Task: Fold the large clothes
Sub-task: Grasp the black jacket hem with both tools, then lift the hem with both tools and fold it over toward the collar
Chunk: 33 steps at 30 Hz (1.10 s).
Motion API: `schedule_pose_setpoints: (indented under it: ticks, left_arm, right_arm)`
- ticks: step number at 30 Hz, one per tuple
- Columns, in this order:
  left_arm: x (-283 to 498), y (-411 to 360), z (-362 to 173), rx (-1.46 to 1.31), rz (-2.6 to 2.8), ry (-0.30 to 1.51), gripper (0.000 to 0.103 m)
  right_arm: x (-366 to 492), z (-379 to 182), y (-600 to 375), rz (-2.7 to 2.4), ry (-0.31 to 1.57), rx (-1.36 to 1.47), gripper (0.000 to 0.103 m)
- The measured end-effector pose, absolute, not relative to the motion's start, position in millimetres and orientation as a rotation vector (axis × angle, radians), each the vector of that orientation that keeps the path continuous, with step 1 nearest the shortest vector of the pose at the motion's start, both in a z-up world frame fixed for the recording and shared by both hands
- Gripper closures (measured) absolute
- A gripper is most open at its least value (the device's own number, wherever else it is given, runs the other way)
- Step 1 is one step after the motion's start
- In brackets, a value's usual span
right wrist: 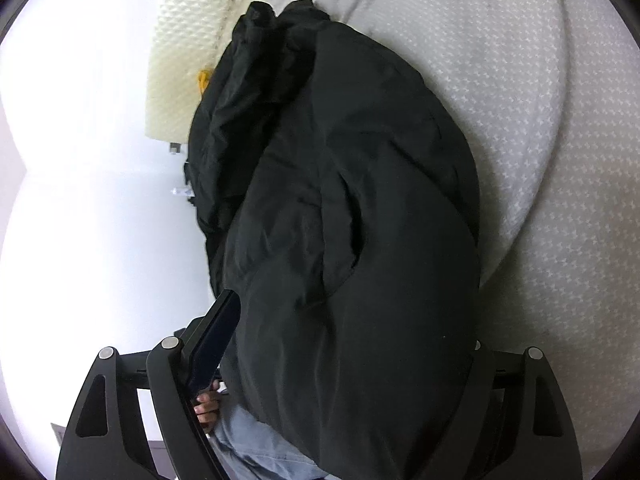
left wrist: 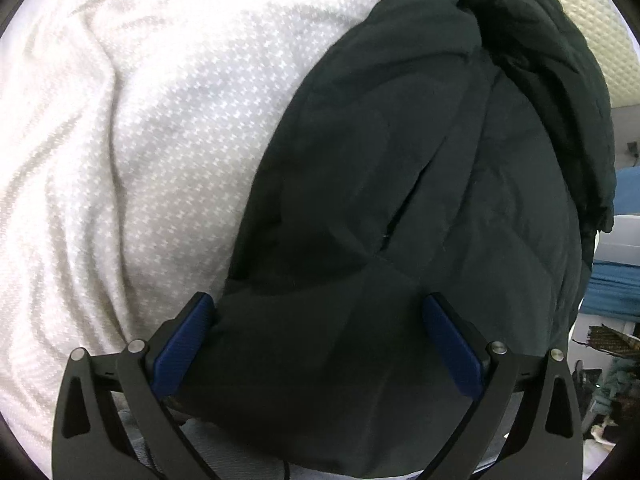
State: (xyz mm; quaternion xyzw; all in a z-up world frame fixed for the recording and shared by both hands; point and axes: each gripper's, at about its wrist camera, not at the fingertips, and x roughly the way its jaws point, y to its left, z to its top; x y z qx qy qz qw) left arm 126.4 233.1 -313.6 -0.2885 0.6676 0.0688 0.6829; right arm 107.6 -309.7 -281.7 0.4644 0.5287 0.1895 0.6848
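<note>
A large black padded jacket (left wrist: 420,184) lies bunched on a white patterned bed cover (left wrist: 132,152). My left gripper (left wrist: 320,312) is wide open, and the jacket's near edge bulges between its two blue pads (left wrist: 184,344). In the right wrist view the same jacket (right wrist: 352,200) fills the middle. My right gripper (right wrist: 352,320) is open around the jacket's thick edge; its left finger (right wrist: 216,332) shows, and the right finger is hidden under the cloth.
A cream quilted mattress edge (right wrist: 180,60) lies beyond the jacket, next to a bright white wall (right wrist: 80,200). Blue cloth and clutter (left wrist: 616,280) stand at the right of the bed. The person's hand and jeans (right wrist: 248,440) are below the jacket.
</note>
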Motion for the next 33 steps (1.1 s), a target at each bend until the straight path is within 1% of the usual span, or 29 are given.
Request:
schedule_pose_setpoints:
  ticks: [4, 9, 12, 14, 19, 20, 26, 28, 29, 31, 32, 33]
  left_arm:
    - [129.3, 228.8, -317.7, -0.727, 0.04, 1.502, 0.0]
    - [126.5, 217.8, -308.4, -0.766, -0.153, 1.441, 0.0]
    - [127.7, 210.0, -306.8, -0.792, -0.226, 1.422, 0.001]
    - [130.4, 208.1, -305.9, -0.815, -0.257, 1.412, 0.001]
    - [139.0, 201.4, -310.8, -0.805, -0.259, 1.434, 0.001]
    - [144.7, 197.9, -303.7, -0.8, -0.25, 1.443, 0.001]
    - [144.2, 201.3, -310.6, -0.797, -0.222, 1.456, 0.002]
    - [143.9, 197.7, -308.8, -0.795, -0.238, 1.449, 0.004]
    - [143.2, 196.8, -306.5, -0.804, -0.253, 1.437, 0.008]
    - [142.6, 196.4, -300.7, -0.828, -0.296, 1.409, 0.017]
    - [141.9, 194.9, -297.0, -0.841, -0.327, 1.392, 0.025]
    - [142.4, 192.0, -293.5, -0.85, -0.359, 1.375, 0.029]
  right_arm:
    - [111.4, -295.2, -308.7, 0.363, 1.242, 1.061, 0.02]
    - [111.2, -300.7, -313.2, 0.385, 1.253, 1.075, 0.019]
    - [115.1, -293.9, -303.5, 0.469, 1.226, 1.077, 0.019]
    - [115.9, -283.6, -298.9, 0.546, 1.176, 1.089, 0.019]
    - [117.1, -264.8, -289.8, 0.633, 1.107, 1.063, 0.019]
    - [117.5, -265.7, -288.8, 0.617, 1.116, 1.052, 0.019]
    - [119.3, -293.7, -292.5, 0.408, 1.273, 1.009, 0.019]
    - [120.6, -294.7, -289.9, 0.413, 1.282, 1.001, 0.019]
    - [121.4, -292.4, -287.3, 0.436, 1.277, 0.996, 0.019]
    - [122.2, -285.4, -284.1, 0.508, 1.23, 1.022, 0.019]
    - [123.4, -279.8, -282.1, 0.549, 1.196, 1.032, 0.019]
    - [123.3, -273.3, -282.1, 0.581, 1.158, 1.035, 0.02]
